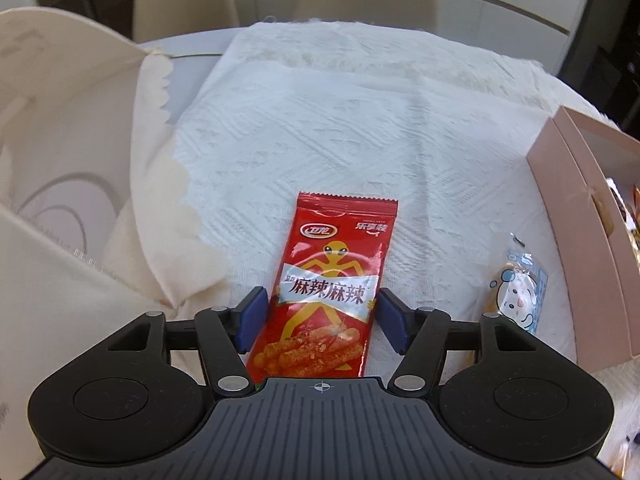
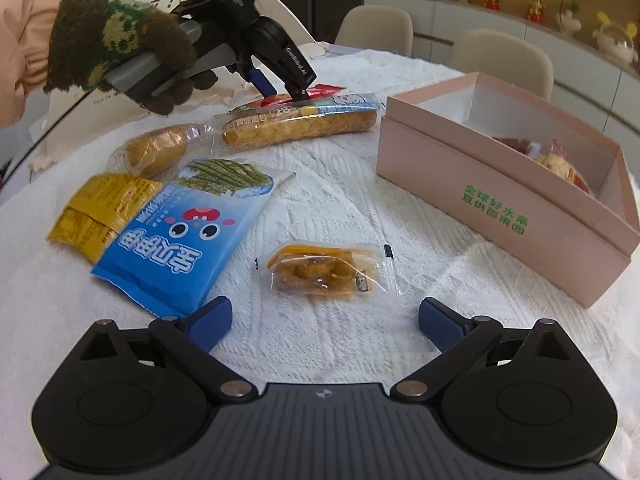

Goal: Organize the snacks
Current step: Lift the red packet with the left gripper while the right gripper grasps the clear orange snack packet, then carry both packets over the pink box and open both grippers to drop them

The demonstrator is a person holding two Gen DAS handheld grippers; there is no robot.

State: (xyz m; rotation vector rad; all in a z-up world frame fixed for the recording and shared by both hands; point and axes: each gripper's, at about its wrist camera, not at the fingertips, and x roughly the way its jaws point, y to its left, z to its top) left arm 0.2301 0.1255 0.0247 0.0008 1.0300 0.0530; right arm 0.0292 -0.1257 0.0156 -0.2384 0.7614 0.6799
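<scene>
A red spicy-snack packet (image 1: 332, 284) lies flat on the white cloth, its near half between the blue pads of my left gripper (image 1: 320, 316). The jaws stand open on either side of it, close to its edges. In the right wrist view the left gripper (image 2: 280, 88) reaches down on the red packet (image 2: 324, 90) at the far side. My right gripper (image 2: 324, 322) is open and empty, just short of a small clear packet of fried snack (image 2: 326, 268). The pink box (image 2: 500, 204) stands at the right with a few snacks inside.
On the cloth lie a blue seaweed-snack bag (image 2: 188, 228), yellow packets (image 2: 92, 212), a long bread stick in wrap (image 2: 300, 120) and a bun (image 2: 156, 150). A wrapped bread with a cartoon face (image 1: 516, 280) lies beside the pink box (image 1: 576, 208). A cream paper bag (image 1: 60, 152) stands at the left.
</scene>
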